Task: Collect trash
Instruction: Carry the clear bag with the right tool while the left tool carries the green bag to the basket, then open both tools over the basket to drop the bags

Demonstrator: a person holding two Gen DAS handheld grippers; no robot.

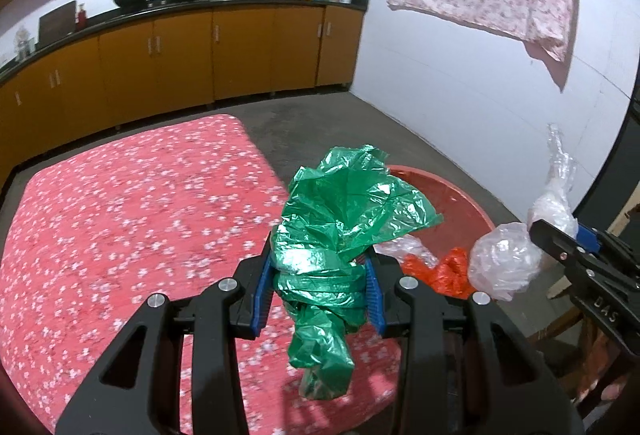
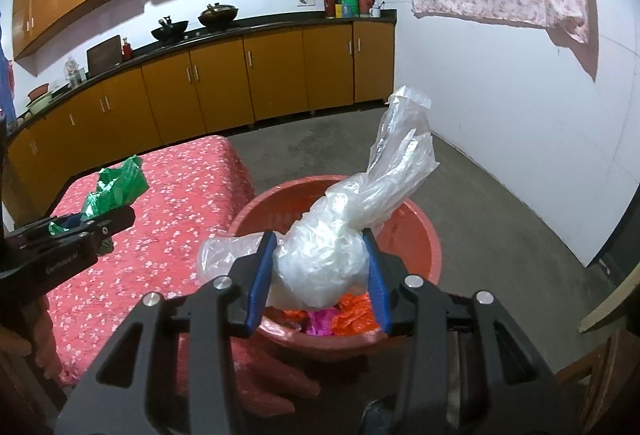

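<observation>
Above: left gripper (image 1: pixel 318 285) clamps a crumpled green plastic bag (image 1: pixel 344 219) over the floral tablecloth (image 1: pixel 120 215); right gripper (image 2: pixel 320 267) clamps a clear plastic bag (image 2: pixel 332 255) above the red basin (image 2: pixel 424 235)

One green bag (image 1: pixel 340 235), one clear bag (image 2: pixel 332 259) and one red basin (image 2: pixel 420 235) are seen. Two woks (image 2: pixel 192 23) are counted on the counter.

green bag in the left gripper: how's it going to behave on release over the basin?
Probably floppy: the green plastic bag bunches where the left gripper pinches it, with loose ends hanging and flaring. Likely very light, thin crinkled film, so it may drift rather than drop straight into the red basin. The glossy film might cling to the pads.
</observation>
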